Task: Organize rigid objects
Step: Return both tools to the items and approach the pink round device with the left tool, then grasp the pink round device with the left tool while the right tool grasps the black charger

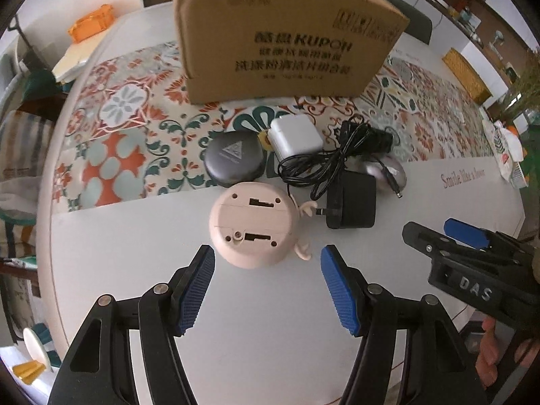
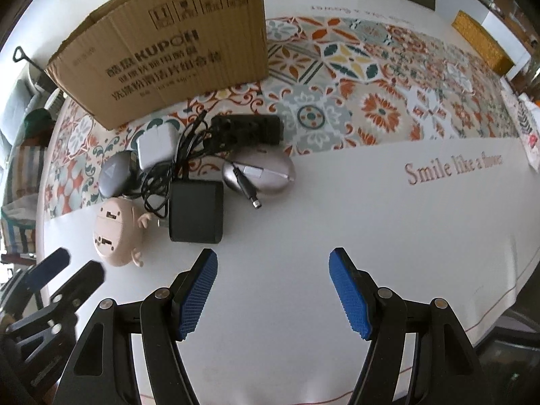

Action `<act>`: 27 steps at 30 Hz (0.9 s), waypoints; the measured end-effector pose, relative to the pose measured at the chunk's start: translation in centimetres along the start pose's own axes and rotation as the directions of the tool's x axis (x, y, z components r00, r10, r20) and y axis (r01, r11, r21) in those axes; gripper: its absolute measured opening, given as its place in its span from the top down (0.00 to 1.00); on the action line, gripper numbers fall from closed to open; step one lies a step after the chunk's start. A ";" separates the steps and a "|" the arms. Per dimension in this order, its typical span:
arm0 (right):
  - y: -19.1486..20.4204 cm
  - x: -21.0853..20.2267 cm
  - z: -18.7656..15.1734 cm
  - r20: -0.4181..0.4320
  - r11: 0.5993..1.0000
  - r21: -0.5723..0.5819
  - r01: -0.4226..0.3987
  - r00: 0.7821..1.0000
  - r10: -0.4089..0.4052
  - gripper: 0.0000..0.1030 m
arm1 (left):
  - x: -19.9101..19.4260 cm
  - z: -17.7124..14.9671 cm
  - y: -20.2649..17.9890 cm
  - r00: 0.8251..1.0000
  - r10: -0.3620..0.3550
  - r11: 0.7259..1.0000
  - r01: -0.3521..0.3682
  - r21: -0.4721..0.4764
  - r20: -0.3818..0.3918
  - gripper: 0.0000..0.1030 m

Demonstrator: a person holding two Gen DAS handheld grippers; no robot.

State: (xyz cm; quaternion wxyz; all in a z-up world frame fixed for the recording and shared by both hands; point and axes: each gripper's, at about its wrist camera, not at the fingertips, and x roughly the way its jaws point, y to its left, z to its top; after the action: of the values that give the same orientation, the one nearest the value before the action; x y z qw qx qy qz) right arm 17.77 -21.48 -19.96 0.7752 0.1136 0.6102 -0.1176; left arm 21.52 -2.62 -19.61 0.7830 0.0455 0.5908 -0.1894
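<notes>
You had bare white table [image 2: 337, 222] ahead of the right gripper [image 2: 273, 260], nothing between its parted fingers. To its left the items crowded together: black adapter [image 2: 195, 211], tangled cord [image 2: 168, 165], mouse [image 2: 260, 173], pink disc [image 1: 251, 227] just ahead of the left gripper [image 1: 267, 253]. The box [image 1: 280, 40] walled off the far side behind them.

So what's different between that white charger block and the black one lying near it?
The white charger is pale and sits on the patterned cloth, with no cable visibly attached. The black adapter is dark, looks bigger, lies on the plain white part of the table, and trails a tangled black cable. Both are boxy plug-in power blocks, untouched, in front of the cardboard box.
</notes>
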 end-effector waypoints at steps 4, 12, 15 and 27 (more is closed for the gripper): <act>0.3 0.4 -0.1 -0.004 1.000 -0.006 -0.015 1.000 0.015 0.33 | 1.8 0.6 0.2 0.999 0.008 1.000 -0.008 0.012 -0.038 0.37; 0.8 1.3 0.5 -0.020 1.000 -0.002 -0.030 0.999 0.030 0.33 | 3.6 1.8 0.1 0.998 0.011 0.999 -0.009 0.032 -0.062 0.37; 0.9 1.4 0.7 -0.023 0.999 -0.004 -0.034 0.999 0.034 0.33 | 3.8 2.2 -0.2 0.998 0.014 0.999 -0.011 0.047 -0.065 0.37; 0.8 1.8 1.2 -0.031 0.999 0.010 -0.052 0.998 0.053 0.33 | 4.5 2.7 -0.7 0.993 0.032 0.996 -0.022 0.092 -0.110 0.31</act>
State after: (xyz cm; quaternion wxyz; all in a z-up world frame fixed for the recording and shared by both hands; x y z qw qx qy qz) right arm 19.49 -21.21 -21.44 0.7678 0.1348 0.6186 -0.0981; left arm 24.73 -5.15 -22.97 0.7484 0.0993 0.6237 -0.2026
